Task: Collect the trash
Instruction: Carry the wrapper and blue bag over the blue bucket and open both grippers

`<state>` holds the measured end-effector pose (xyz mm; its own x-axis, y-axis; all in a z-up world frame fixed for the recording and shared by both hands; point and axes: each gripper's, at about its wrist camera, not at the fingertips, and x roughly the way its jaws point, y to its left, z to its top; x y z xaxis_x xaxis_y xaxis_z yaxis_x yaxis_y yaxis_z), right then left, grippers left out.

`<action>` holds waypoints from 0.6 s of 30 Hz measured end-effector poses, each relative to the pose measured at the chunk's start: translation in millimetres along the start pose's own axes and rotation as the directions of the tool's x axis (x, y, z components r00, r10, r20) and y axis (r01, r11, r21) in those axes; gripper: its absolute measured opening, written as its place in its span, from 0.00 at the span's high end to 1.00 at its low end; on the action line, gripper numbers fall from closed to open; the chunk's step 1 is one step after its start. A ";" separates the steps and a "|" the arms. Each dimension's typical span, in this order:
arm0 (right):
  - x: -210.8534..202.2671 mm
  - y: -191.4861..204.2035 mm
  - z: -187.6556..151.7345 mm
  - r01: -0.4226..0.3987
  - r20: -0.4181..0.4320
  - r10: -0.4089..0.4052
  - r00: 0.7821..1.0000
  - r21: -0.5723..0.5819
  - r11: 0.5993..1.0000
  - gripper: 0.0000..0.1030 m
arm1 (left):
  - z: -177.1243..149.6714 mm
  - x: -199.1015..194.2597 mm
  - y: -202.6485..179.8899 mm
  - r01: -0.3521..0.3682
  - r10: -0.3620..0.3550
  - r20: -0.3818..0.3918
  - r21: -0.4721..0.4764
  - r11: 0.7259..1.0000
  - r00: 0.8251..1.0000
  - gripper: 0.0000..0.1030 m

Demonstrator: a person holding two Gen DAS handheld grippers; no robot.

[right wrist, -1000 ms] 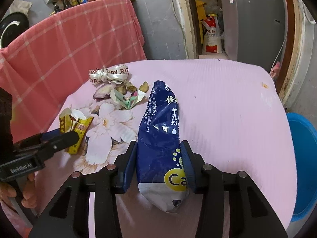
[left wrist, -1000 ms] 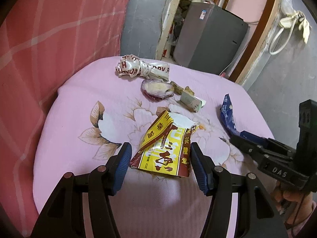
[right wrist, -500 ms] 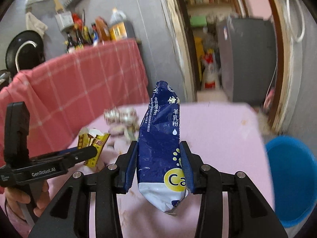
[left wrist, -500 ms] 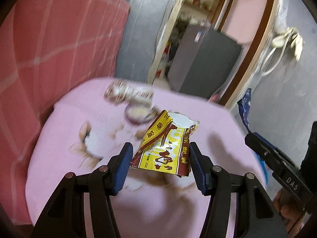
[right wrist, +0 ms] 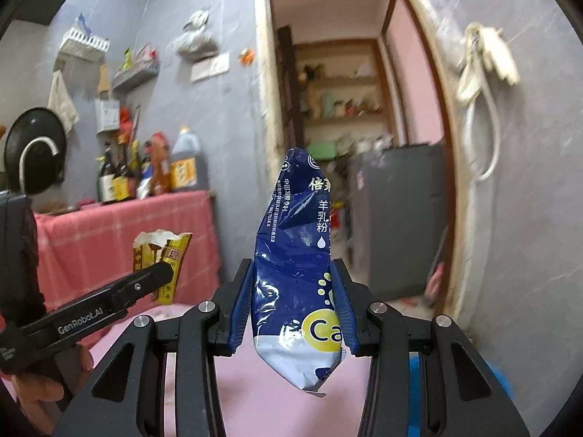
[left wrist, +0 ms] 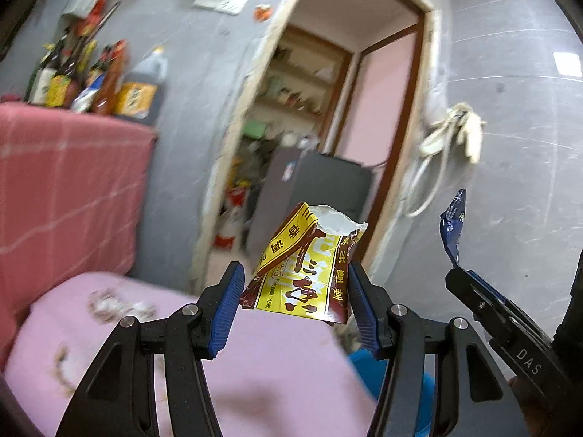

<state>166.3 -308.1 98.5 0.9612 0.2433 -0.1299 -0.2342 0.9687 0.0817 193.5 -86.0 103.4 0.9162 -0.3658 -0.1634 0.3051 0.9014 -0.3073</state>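
My left gripper (left wrist: 293, 300) is shut on a torn yellow and brown snack wrapper (left wrist: 306, 273) and holds it in the air above the pink table (left wrist: 153, 335). My right gripper (right wrist: 291, 302) is shut on a crumpled blue milk powder bag (right wrist: 295, 255), also lifted off the table. The blue bag's tip (left wrist: 453, 218) shows at the right of the left wrist view. The yellow wrapper (right wrist: 160, 255) shows at the left of the right wrist view. Blurred trash (left wrist: 109, 304) lies on the table at the far left.
A blue bin (left wrist: 368, 364) sits low beyond the table's right edge; it also shows in the right wrist view (right wrist: 499, 386). A red checked cloth (left wrist: 65, 189) with bottles (left wrist: 94, 80) stands left. A doorway with a grey appliance (left wrist: 313, 189) is ahead.
Both grippers have lifted their wrappers up off the table and tilted upward. The table has dropped low in both views and the wall and doorway now fill them.
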 end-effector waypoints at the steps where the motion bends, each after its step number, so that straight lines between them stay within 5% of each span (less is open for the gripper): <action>1: -2.8 -8.2 2.8 0.020 0.012 -0.020 1.000 -0.005 1.000 0.62 | 0.5 4.9 -7.7 0.018 -0.018 0.007 0.004 1.000 1.000 0.50; 9: -17.8 -71.9 5.7 0.172 0.036 -0.171 0.985 -0.009 0.985 0.61 | -13.2 56.8 -67.4 0.138 -0.137 -0.034 0.031 0.990 0.990 0.50; 18: -18.9 -131.8 -28.9 0.271 -0.066 -0.267 0.962 0.070 0.960 0.61 | -45.4 108.8 -103.2 0.175 -0.172 -0.161 0.002 0.985 0.972 0.50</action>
<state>174.8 -438.9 61.7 0.9770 -0.0210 -0.2123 0.0457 0.9926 0.1122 249.9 -229.3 74.8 0.7962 -0.5478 -0.2569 0.4609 0.8242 -0.3292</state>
